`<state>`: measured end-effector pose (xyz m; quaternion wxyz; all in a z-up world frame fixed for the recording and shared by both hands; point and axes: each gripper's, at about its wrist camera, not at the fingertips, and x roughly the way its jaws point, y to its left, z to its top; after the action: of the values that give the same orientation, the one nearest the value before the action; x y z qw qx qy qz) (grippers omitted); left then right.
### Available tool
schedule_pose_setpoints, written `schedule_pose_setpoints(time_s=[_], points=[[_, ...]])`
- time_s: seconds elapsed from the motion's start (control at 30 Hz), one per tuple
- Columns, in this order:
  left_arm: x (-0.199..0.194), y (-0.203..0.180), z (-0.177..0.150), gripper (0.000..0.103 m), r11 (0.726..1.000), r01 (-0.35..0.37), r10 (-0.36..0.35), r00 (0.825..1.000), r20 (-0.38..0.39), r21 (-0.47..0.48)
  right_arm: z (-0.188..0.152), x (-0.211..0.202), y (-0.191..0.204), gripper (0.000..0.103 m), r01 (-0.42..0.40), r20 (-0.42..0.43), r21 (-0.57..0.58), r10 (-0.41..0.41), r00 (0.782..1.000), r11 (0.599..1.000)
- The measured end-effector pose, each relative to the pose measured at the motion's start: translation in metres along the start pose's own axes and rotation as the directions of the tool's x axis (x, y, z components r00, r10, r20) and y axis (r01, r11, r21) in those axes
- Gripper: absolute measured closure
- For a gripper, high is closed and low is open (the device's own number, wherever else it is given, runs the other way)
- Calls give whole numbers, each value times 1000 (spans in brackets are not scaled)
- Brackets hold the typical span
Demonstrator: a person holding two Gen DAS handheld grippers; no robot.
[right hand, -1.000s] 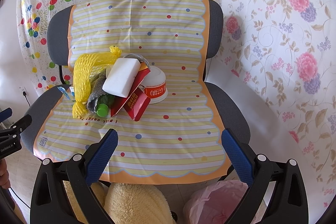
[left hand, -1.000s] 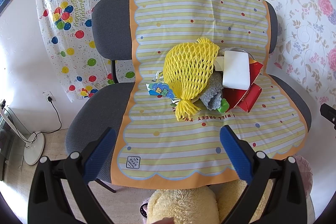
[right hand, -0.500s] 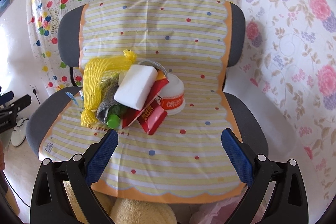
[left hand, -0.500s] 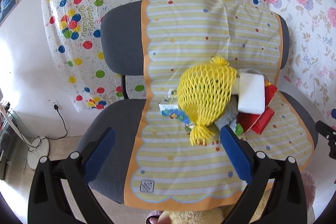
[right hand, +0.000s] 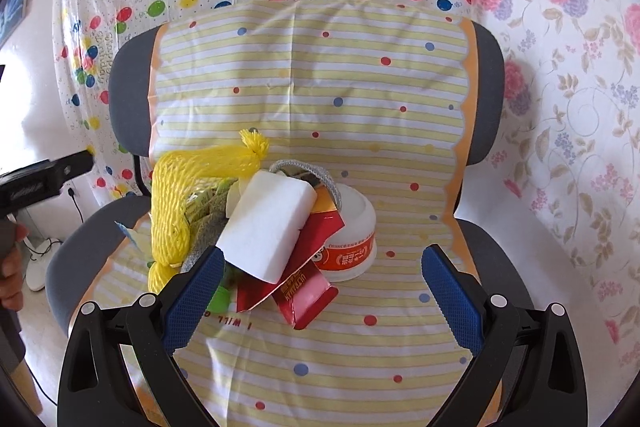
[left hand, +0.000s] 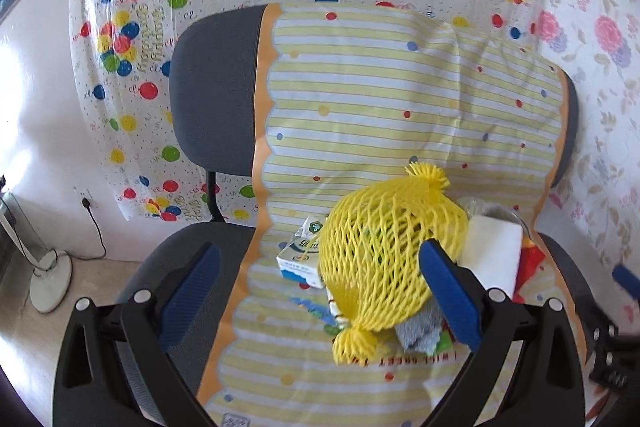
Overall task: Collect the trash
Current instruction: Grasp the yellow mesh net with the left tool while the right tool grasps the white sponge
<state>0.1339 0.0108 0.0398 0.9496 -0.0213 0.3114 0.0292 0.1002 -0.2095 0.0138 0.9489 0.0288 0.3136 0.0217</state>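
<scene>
Right wrist view: trash pile on chair [right hand: 486, 131].
You are holding both the right gripper [right hand: 320, 273] and left gripper [left hand: 322, 281] spread, gripping nothing; yellow net [left hand: 384, 251] is lying against white foam block [right hand: 268, 225].

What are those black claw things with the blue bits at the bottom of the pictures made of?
They are two hand-held grippers. The left gripper and the right gripper look alike: two black, plastic-looking arms with cut-out openings and round silver screws. Each arm ends in a flat blue pad with a fine ribbed texture. No cables show. The right view also catches the left gripper's black side, bearing small printed lettering.
</scene>
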Motion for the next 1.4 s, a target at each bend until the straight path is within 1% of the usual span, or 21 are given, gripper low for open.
schedule_pose_setpoints(time_s=[0.13, 0.33, 0.47, 0.5, 0.57, 0.63, 0.67, 0.73, 0.77, 0.83, 0.87, 0.9, 0.93, 1.0, 1.03, 1.1, 1.13, 1.2, 1.27, 1.37, 1.4], points=[[34, -6, 16, 7, 998, -3, 3, 1000, 5, -65, -6, 24, 0, 6, 21, -45, -44, -23, 999, 999], [79, -21, 25, 7, 995, 12, -15, 999, -35, -95, -17, 52, -11, 6, 34, -95, -49, -39, 995, 998], [108, -23, 24, 7, 991, 51, -64, 993, -102, -120, -22, 60, -19, 6, 45, -102, -42, -49, 994, 998], [116, -20, 21, 7, 986, 80, -101, 985, -138, -148, -25, 61, -21, 6, 43, -106, -34, -46, 993, 998], [122, -15, 17, 7, 978, 107, -139, 974, -177, -180, -28, 61, -25, 6, 38, -114, -27, -40, 993, 999], [117, -12, 7, 16, 974, 137, -174, 963, -204, -183, -31, 59, -25, 6, 36, -117, -30, -40, 992, 999], [112, -11, 1, 17, 974, 149, -185, 958, -218, -171, -32, 58, -26, 6, 37, -118, -31, -40, 992, 999], [105, -8, -9, 29, 970, 179, -216, 945, -246, -164, -34, 54, -27, 6, 36, -117, -24, -39, 992, 999], [102, -7, -14, 32, 967, 191, -230, 939, -257, -168, -35, 52, -26, 6, 34, -115, -20, -36, 993, 999], [93, 3, -25, 51, 960, 213, -258, 926, -276, -182, -38, 45, -25, 6, 33, -110, -12, -34, 993, 999], [88, 9, -32, 55, 956, 223, -271, 919, -286, -189, -39, 41, -24, 6, 30, -107, -10, -31, 994, 999], [84, 14, -36, 67, 955, 226, -275, 918, -287, -192, -40, 37, -22, 6, 26, -105, -11, -27, 994, 1000], [78, 19, -40, 81, 955, 227, -274, 919, -283, -189, -42, 33, -20, 6, 19, -103, -12, -20, 994, 1000], [60, 33, -46, 89, 960, 214, -255, 934, -249, -178, -45, 27, -15, 6, 7, -100, -12, -8, 995, 1000], [46, 40, -45, 92, 966, 201, -232, 950, -209, -161, -46, 24, -13, 6, 4, -97, -11, -5, 995, 1000], [19, 49, -42, 93, 983, 147, -161, 978, -130, -113, -46, 18, -7, 6, -13, -83, -1, 13, 996, 1000], [-2, 53, -39, 93, 992, 106, -111, 992, -63, -74, -45, 15, -5, 7, -24, -73, 4, 24, 997, 1000], [-29, 58, -36, 93, 998, 49, -48, 999, 18, -36, -41, 10, 3, 8, -46, -36, 8, 46, 998, 999], [-48, 64, -35, 93, 1000, 8, -6, 998, 69, -23, -37, 9, 12, 10, -45, -17, -3, 45, 999, 999], [-47, 73, -38, 93, 1000, 7, -5, 998, 67, -28, -27, 16, 29, 13, -41, -8, -37, 41, 999, 998], [-43, 72, -41, 93, 999, 12, -10, 998, 56, -33, -25, 21, 35, 17, -38, -12, -49, 37, 999, 998]])
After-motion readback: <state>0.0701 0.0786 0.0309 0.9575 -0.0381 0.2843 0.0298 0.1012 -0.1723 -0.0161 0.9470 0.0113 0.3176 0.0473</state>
